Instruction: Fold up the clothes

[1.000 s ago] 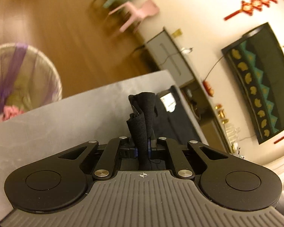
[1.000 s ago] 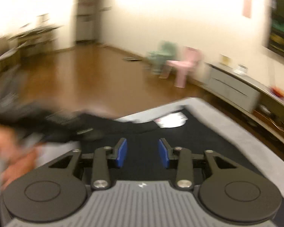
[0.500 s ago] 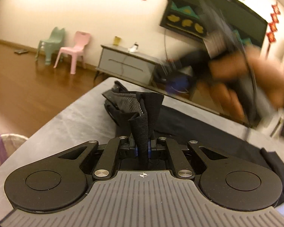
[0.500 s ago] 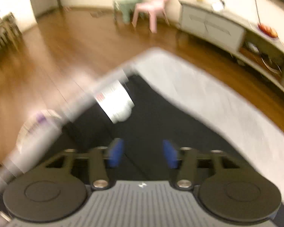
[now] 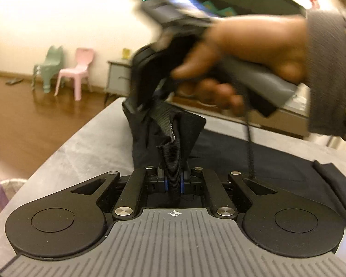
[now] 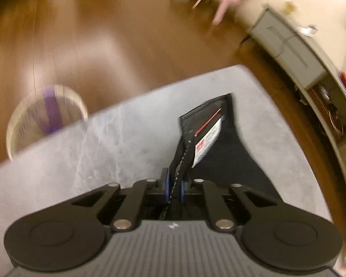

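A black garment (image 5: 260, 161) lies on the grey table (image 5: 85, 152). My left gripper (image 5: 173, 182) is shut on its ribbed waistband edge, which bunches up in front of the fingers. In the left wrist view the person's hand holds my right gripper (image 5: 147, 85) just beyond, down on the same raised edge. In the right wrist view my right gripper (image 6: 173, 185) is shut on a stitched edge of the black garment (image 6: 233, 152), next to its white label (image 6: 207, 143).
A woven laundry basket (image 6: 43, 120) with purple cloth stands on the wooden floor left of the grey table (image 6: 80, 161). A grey cabinet (image 6: 293, 48) runs along the far wall. Green and pink small chairs (image 5: 73, 71) stand beyond the table.
My right gripper was open above the garment; it has come down beside the left gripper and shut on the garment's edge. The left gripper has kept its hold.
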`<state>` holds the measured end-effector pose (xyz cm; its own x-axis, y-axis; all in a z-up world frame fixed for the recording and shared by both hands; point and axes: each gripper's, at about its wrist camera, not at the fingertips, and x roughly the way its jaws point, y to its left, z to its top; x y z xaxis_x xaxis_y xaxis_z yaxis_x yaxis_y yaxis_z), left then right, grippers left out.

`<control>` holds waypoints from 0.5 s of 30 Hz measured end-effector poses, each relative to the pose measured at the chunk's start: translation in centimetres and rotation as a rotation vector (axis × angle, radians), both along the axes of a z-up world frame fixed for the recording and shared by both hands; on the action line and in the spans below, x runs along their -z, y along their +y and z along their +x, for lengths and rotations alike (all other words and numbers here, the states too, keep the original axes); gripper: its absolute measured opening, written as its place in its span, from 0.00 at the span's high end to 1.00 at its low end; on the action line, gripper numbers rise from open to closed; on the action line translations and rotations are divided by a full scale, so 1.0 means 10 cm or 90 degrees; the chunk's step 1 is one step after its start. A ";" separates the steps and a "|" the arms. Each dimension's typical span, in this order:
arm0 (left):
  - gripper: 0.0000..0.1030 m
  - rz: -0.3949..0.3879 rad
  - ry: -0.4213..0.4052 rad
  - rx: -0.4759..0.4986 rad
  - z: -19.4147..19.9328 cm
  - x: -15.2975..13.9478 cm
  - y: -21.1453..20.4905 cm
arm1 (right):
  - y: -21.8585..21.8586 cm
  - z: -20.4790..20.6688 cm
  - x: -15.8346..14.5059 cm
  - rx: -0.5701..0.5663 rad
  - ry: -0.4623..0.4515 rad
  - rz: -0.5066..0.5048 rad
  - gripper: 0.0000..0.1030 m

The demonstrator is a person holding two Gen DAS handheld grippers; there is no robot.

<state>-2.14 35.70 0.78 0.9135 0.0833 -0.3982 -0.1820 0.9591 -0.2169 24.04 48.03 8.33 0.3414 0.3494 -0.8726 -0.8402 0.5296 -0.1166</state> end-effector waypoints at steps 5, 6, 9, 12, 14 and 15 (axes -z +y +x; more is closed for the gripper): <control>1.00 0.025 0.013 0.095 0.00 0.04 -0.46 | -1.40 0.26 -0.04 0.155 0.089 0.177 0.94; 1.00 0.031 0.022 0.108 0.02 0.08 -0.54 | -1.67 0.32 0.05 0.188 0.111 0.203 0.94; 1.00 0.036 0.047 0.123 0.10 0.17 -0.71 | -2.10 0.41 0.41 0.248 0.164 0.246 0.85; 1.00 0.045 0.050 0.112 0.14 0.19 -0.75 | -2.12 0.42 0.37 0.234 0.182 0.292 0.84; 1.00 0.043 0.047 0.108 0.13 0.19 -0.74 | -1.93 0.43 0.19 0.205 0.179 0.306 0.84; 1.00 0.042 0.044 0.108 0.13 0.19 -0.75 | -1.80 0.44 0.10 0.191 0.182 0.306 0.77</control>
